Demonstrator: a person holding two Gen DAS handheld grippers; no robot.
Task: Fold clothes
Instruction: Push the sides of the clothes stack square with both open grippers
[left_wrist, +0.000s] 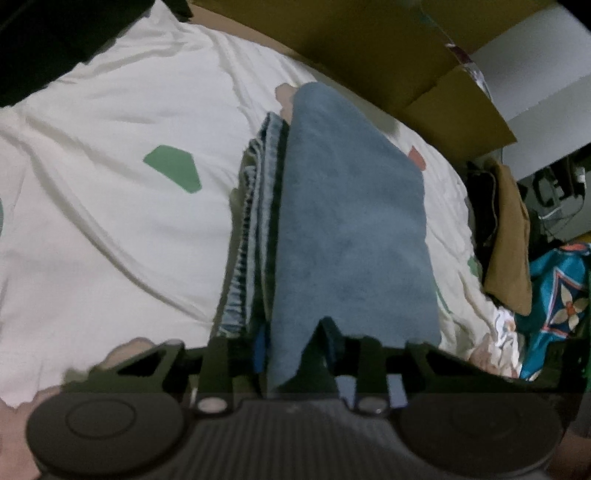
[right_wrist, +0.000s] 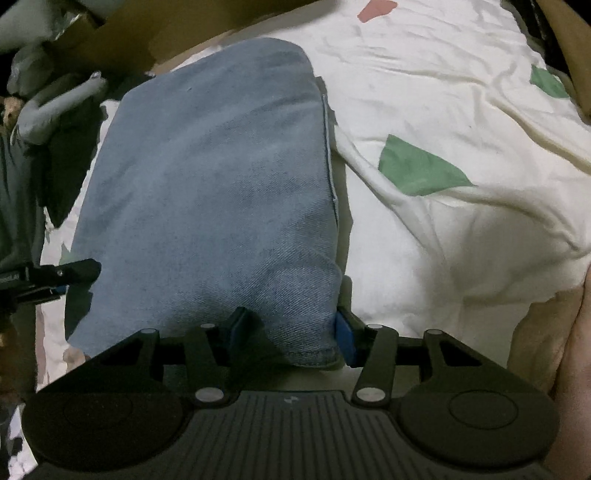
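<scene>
My left gripper (left_wrist: 295, 354) and right gripper (right_wrist: 288, 332) each pinched the folded pale-blue denim jeans (right_wrist: 210, 192); they looked nearly folded, only needing release.

a bed covered with a cream sheet (left_wrist: 110, 236) carries everything; the sheet is wrinkled and printed with green (left_wrist: 173, 168) and pink patches. folded blue jeans (right_wrist: 214, 192) lie flat on the sheet, the nearest green patch (right_wrist: 417, 168) just beside the jeans.
</scene>
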